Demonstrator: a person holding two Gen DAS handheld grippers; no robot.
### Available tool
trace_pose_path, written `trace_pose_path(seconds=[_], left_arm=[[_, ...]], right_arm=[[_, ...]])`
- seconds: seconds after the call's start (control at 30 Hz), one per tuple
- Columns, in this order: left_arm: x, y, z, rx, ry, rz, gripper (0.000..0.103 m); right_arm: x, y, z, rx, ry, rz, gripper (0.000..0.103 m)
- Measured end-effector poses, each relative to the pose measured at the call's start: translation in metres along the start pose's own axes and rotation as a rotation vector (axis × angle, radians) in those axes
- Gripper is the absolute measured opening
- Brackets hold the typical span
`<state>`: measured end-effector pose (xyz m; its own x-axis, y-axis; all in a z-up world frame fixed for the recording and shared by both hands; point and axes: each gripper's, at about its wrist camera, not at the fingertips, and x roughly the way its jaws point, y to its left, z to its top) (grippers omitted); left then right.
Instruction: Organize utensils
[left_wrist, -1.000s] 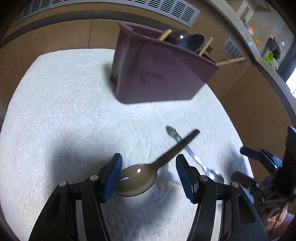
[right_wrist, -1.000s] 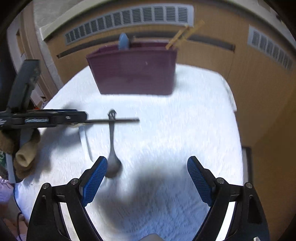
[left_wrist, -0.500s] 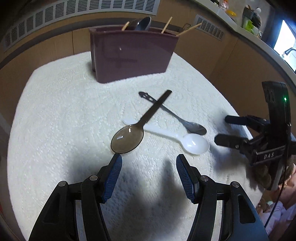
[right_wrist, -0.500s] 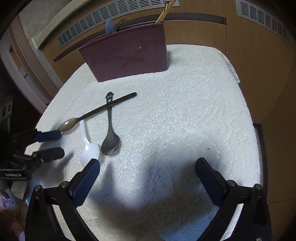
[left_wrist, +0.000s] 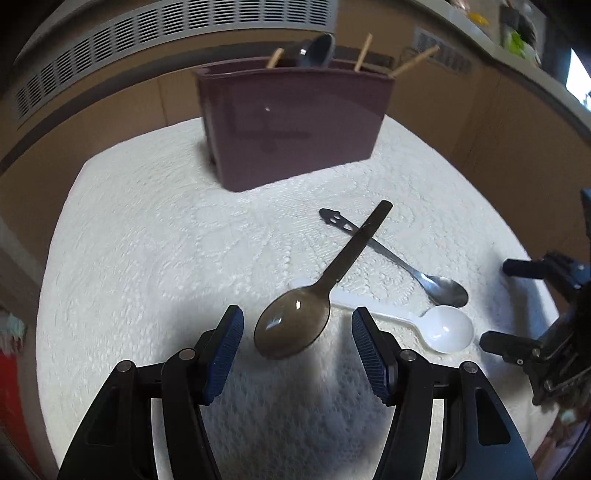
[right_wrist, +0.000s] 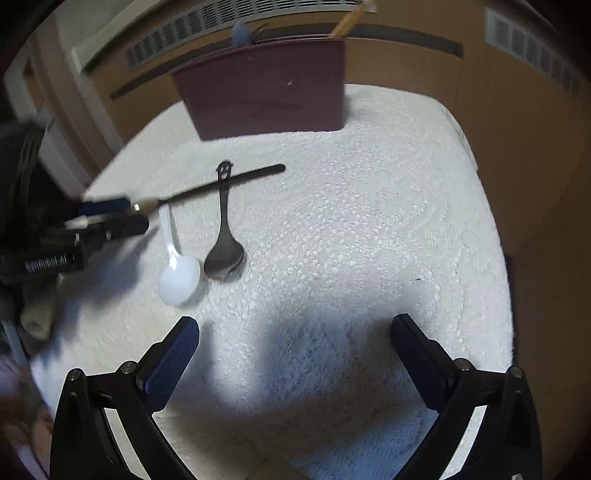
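A translucent brown plastic spoon (left_wrist: 295, 325) lies on the white cloth, its bowl just ahead of my open left gripper (left_wrist: 297, 343) and its handle (right_wrist: 225, 181) across a metal spoon (left_wrist: 439, 290). A white plastic spoon (left_wrist: 447, 330) lies beside the metal one (right_wrist: 223, 254); it also shows in the right wrist view (right_wrist: 179, 275). A maroon utensil holder (left_wrist: 291, 125) stands at the back with chopsticks and a dark spoon in it. My right gripper (right_wrist: 295, 354) is open and empty over bare cloth, right of the spoons.
The table wears a white lace cloth (right_wrist: 369, 221). Wooden panelled walls with vents stand close behind the holder (right_wrist: 266, 88). The table edge drops off at the right (right_wrist: 506, 295). The left gripper appears at the left in the right wrist view (right_wrist: 110, 218).
The left gripper pulled back from the brown spoon, then closed in again so the bowl lies just ahead of its fingers. The right gripper moved back and stayed open.
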<state>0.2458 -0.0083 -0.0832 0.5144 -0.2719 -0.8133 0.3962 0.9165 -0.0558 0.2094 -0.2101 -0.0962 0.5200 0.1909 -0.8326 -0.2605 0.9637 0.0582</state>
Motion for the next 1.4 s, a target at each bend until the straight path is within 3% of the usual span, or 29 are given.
trace_pose_path(seconds=[0.2, 0.27, 0.33, 0.4, 0.6, 0.8, 0.87, 1.0, 1.23, 1.33, 1.4], left_arm=[[0.001, -0.008, -0.003, 0.005, 0.024, -0.09, 0.062], [-0.006, -0.013, -0.013, 0.023, 0.029, -0.112, 0.062], [-0.015, -0.014, -0.024, 0.022, 0.038, -0.136, 0.062], [-0.024, -0.011, -0.032, 0.001, 0.032, -0.135, 0.062], [-0.049, 0.027, -0.047, -0.127, -0.014, -0.033, 0.065], [-0.056, 0.048, -0.048, -0.193, -0.038, -0.028, 0.065], [-0.055, 0.047, -0.045, -0.189, -0.037, -0.032, 0.065], [-0.047, 0.034, -0.034, -0.158, -0.039, -0.044, 0.065], [-0.027, -0.006, 0.001, -0.015, -0.027, -0.076, 0.063], [-0.012, -0.029, 0.021, 0.082, 0.005, -0.086, 0.053], [0.0, -0.044, 0.035, 0.151, 0.036, -0.092, 0.051]], right_arm=[[-0.022, 0.018, 0.013, -0.092, -0.111, 0.024, 0.097], [-0.029, 0.027, 0.023, -0.161, -0.151, 0.021, 0.085], [-0.026, 0.037, 0.036, -0.23, -0.127, 0.038, 0.053], [-0.019, 0.046, 0.043, -0.273, -0.071, 0.087, 0.036], [0.008, 0.08, 0.053, -0.377, 0.009, 0.151, 0.031], [0.034, 0.09, 0.066, -0.357, 0.062, 0.14, 0.02], [0.033, 0.091, 0.066, -0.361, 0.068, 0.13, 0.01], [0.02, 0.082, 0.056, -0.337, 0.071, 0.091, 0.008], [-0.008, 0.007, 0.028, -0.108, 0.047, 0.06, 0.008], [-0.015, -0.016, 0.016, -0.033, 0.03, 0.062, 0.008], [-0.018, -0.025, 0.011, -0.002, 0.014, 0.065, 0.008]])
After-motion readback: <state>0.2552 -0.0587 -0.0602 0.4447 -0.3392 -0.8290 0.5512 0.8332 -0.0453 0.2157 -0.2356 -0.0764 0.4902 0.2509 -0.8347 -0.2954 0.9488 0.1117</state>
